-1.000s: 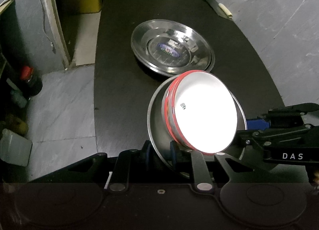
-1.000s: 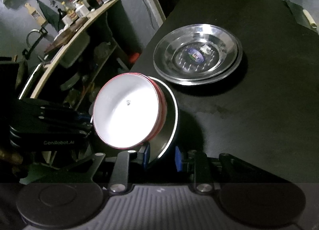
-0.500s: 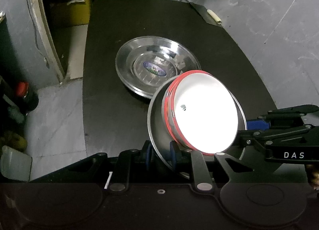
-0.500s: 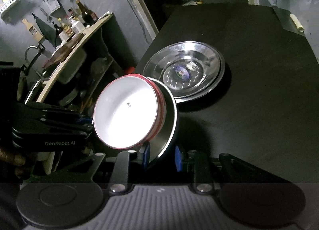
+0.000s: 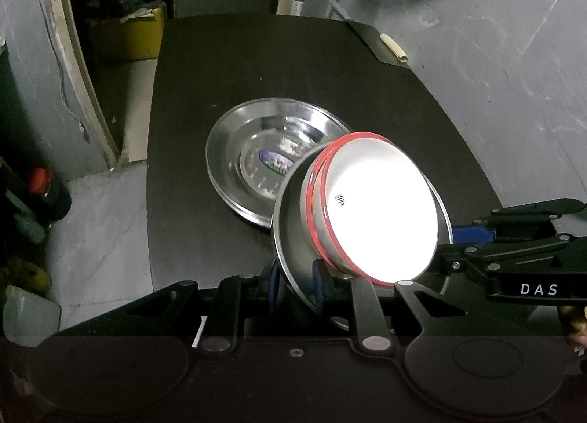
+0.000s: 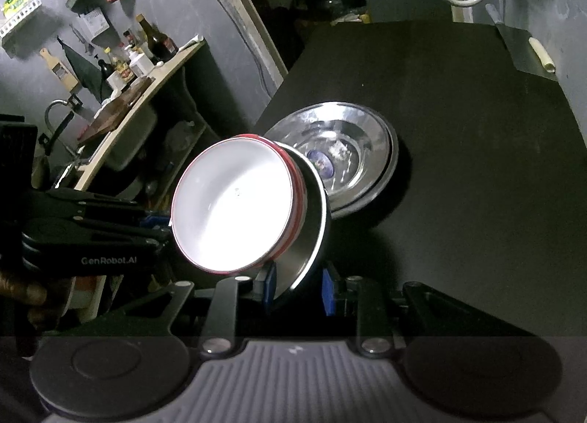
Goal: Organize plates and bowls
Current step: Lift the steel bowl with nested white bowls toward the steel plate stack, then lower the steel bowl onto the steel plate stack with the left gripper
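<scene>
Left gripper (image 5: 296,285): jaws clamped on the near rim of a steel plate (image 5: 293,250), which is held tilted above the black table (image 5: 176,129). A white bowl (image 5: 378,214) with a red rim sits on the plate's face. Right gripper (image 5: 471,234): enters from the right in the left view and grips the plate's opposite rim; its own view shows blue pads (image 6: 269,281) closed on the edge.

Change from a second ago: the steel dish (image 5: 256,166) on the table has slid nearer in both views and is now partly hidden behind the plate's far edge; the plate and bowl keep the same place between the grippers.

View differences: the left view alone shows a yellow box (image 5: 128,34) at the table's far-left corner and a red-capped bottle (image 5: 47,192) on the floor. The right view alone shows a shelf (image 6: 139,93) carrying bottles, and fingers (image 6: 22,291) on the left gripper's body.
</scene>
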A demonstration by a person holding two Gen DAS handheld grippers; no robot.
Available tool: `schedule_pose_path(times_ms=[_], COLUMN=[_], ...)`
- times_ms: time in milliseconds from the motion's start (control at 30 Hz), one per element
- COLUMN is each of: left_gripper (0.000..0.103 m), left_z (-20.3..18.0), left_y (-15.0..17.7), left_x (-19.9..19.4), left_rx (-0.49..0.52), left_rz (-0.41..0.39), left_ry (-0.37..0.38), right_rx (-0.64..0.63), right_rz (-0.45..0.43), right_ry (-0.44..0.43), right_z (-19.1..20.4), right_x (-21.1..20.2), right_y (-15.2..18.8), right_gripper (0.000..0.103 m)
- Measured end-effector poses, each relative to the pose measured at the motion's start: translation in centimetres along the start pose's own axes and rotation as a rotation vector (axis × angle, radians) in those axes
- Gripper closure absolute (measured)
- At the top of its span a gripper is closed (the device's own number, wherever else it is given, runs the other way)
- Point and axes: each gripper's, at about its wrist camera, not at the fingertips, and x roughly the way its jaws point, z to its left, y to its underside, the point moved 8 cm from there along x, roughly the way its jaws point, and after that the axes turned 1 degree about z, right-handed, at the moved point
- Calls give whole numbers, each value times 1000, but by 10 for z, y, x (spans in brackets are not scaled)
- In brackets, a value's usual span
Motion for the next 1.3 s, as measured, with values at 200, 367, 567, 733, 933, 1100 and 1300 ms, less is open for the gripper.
schedule_pose_path(times_ms=[200, 367, 567, 733, 933, 1100, 1300], left_gripper=[84, 84, 85, 86, 86, 86, 87], left_z=[0, 4, 14, 22, 30, 38, 46], left_y=[-15, -29, -47, -62, -79, -89, -90], left_x=[4, 9, 23, 36, 48, 57, 64], left_rx=[3, -4, -26, -42, -44, -47, -53], left_rz=[-16, -29, -33, -31, -32, -24, -10], left_ry=[-16, -27, -45, -51, -66, -74, -88], right_rx=[-4, 6, 2, -3, -1, 0, 10], right_rz=[-26, -33, -25, -11, -8, 2, 22], right_ry=[1, -7, -10, -13, -17, -20, -24], right_z=[-6, -14, -22, -28, -36, -41, -39], right_x=[3, 11, 28, 42, 57, 69, 83], right_y=[-14, -25, -41, -56, -72, -79, -81], right_gripper=[74, 74, 74, 74, 74, 74, 74])
